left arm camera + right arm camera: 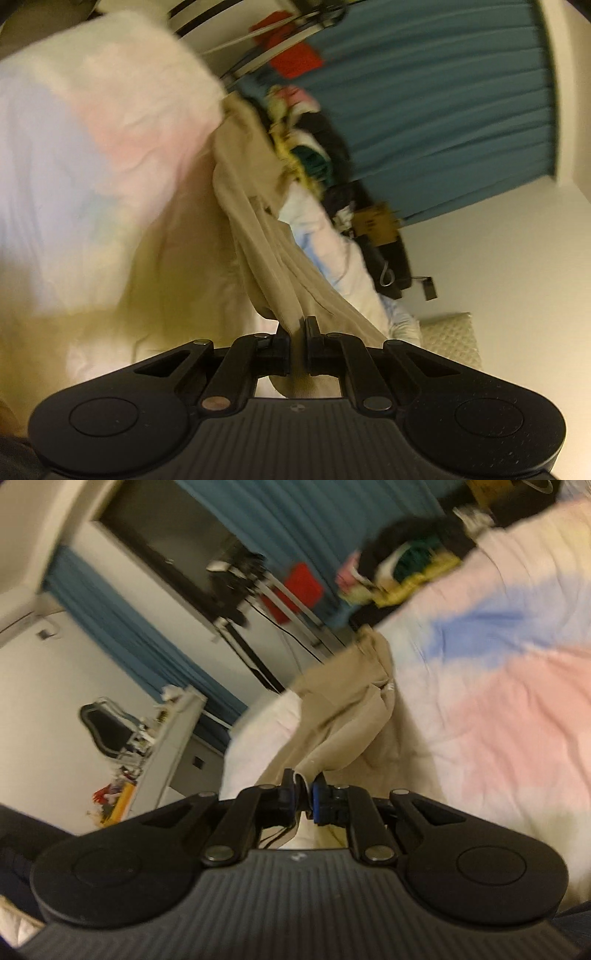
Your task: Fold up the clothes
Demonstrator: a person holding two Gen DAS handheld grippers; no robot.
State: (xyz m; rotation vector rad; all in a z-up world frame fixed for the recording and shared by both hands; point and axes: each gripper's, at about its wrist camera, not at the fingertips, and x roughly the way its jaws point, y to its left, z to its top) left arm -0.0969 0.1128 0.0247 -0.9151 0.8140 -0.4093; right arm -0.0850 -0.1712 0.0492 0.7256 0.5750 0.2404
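A beige garment (258, 229) hangs stretched from my left gripper (296, 326), whose jaws are shut on its bunched edge. The cloth runs up and away over the bed. In the right wrist view the same beige garment (340, 716) is lifted above the pastel bedspread (498, 686), and my right gripper (303, 784) is shut on a folded edge of it. Both views are tilted and blurred. The garment's far end is hidden in folds.
A pile of mixed clothes (314, 147) lies at the far side of the bed, also seen as the clothes pile (406, 565). Teal curtains (443, 103) cover the wall behind. A red item (299, 590) hangs on a rack, and a desk (173, 746) stands at left.
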